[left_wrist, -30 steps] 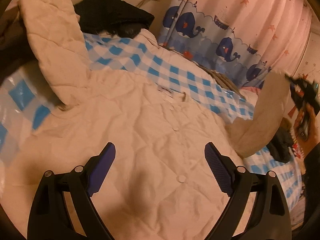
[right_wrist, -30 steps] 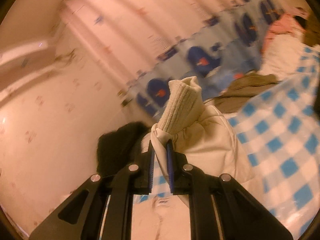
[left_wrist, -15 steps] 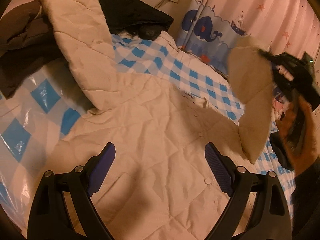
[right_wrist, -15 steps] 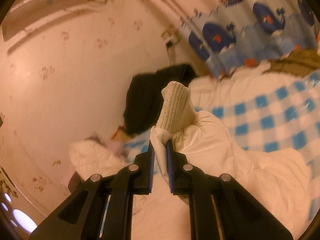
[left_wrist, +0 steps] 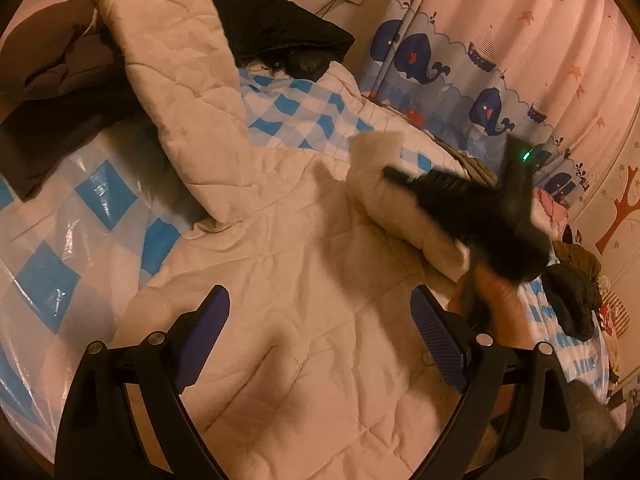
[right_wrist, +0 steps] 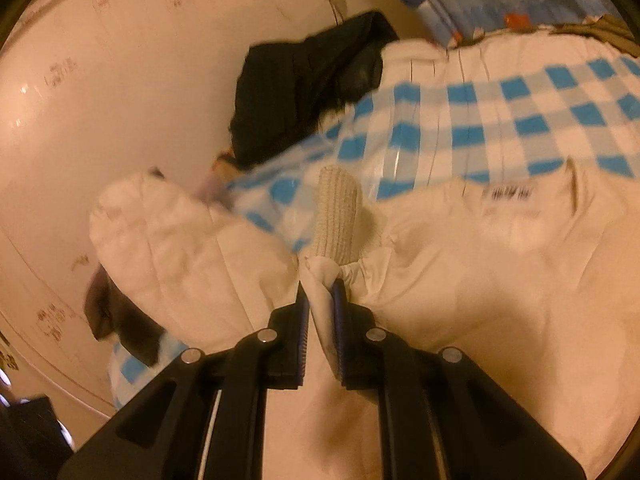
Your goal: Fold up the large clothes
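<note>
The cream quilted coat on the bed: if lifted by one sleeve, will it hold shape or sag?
Probably sag. The sleeve pinched in the right gripper bends and bunches at the ribbed cuff. The coat lies creased, so likely soft; its padding suggests bulk, perhaps light. The left gripper hangs open above it.

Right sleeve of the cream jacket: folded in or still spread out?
Partly folded: the right tongs, shut on its cuff, hold the right sleeve over the jacket body.
</note>
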Tool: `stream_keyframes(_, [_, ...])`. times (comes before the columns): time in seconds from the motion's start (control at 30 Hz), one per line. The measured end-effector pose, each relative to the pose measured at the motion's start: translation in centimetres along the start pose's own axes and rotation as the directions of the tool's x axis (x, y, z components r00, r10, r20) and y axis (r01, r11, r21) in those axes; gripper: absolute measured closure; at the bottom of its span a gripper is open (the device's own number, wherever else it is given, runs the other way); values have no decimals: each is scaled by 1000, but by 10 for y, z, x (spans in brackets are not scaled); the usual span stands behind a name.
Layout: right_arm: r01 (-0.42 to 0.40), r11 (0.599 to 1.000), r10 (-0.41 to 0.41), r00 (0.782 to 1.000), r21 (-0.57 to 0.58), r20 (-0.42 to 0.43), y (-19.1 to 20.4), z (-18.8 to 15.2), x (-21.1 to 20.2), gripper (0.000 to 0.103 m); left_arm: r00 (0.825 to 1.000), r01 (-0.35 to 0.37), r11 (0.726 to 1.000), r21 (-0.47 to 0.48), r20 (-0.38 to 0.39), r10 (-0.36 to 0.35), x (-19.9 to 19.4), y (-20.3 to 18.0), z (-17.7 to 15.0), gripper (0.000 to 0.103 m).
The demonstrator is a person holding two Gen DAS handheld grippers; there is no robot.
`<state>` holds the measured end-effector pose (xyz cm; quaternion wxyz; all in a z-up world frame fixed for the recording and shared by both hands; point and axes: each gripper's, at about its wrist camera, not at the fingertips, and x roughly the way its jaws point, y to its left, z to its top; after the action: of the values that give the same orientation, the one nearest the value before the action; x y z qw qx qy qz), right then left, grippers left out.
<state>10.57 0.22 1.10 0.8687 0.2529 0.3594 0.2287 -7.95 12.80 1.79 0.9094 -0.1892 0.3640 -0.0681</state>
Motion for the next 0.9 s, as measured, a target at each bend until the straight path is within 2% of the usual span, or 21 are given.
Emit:
stream_keyframes(0.17, [32, 999, -33, 998, -22, -59, 2, -24, 29, 90, 1000, -21, 998, -67, -16, 19, 2, 21, 3, 15])
stream_keyframes(0.23, [52, 998, -56, 992, -36, -110, 1, -30, 42, 88, 999, -24, 995, -93, -26, 21, 3, 28, 3, 15])
stream_keyframes(0.33, [76, 994, -86, 988, -74, -130, 4, -35, 49, 87, 999, -18, 993, -114, -34, 14, 5, 32, 4, 15])
stream_keyframes(0.4, [79, 992, -92, 987, -99, -132, 8, -37, 49, 87, 999, -16, 993, -113, -34, 12, 5, 30, 4, 15])
stream_keyframes(0.53, [38, 992, -42, 999, -121, -24, 21, -32, 24, 87, 999, -10, 995, -100, -32, 7, 4, 25, 3, 15])
stream_keyframes(0.57, [43, 990, -48, 998, -131, -35, 23, -32, 26, 87, 999, -10, 995, -99, -33, 7, 5, 25, 2, 15])
stream_keyframes(0.6, [71, 986, -84, 993, -148, -86, 24, -33, 37, 86, 999, -11, 995, -102, -36, 7, 5, 25, 2, 15])
stream_keyframes(0.63, [84, 985, -107, 983, -153, -150, 22, -34, 50, 68, 999, -12, 994, -105, -39, 7, 6, 25, 2, 15])
stream_keyframes(0.67, [67, 990, -101, 951, -125, -291, 15, -41, 75, 56, 999, -12, 994, -107, -45, 7, 8, 26, 2, 15])
stream_keyframes(0.7, [52, 991, -90, 938, -120, -334, 14, -44, 84, 43, 999, -12, 994, -107, -50, 7, 9, 25, 2, 15])
stream_keyframes(0.8, [6, 987, -62, 936, -160, -347, 32, -46, 82, 15, 998, -14, 994, -105, -62, 7, 11, 25, 1, 15])
stream_keyframes(0.83, [-10, 986, -49, 936, -165, -349, 38, -47, 78, 14, 998, -14, 995, -103, -63, 8, 11, 25, 1, 15])
stream_keyframes(0.9, [-55, 981, -2, 956, -188, -294, 50, -43, 57, 14, 998, -13, 994, -106, -67, 6, 11, 26, 1, 15])
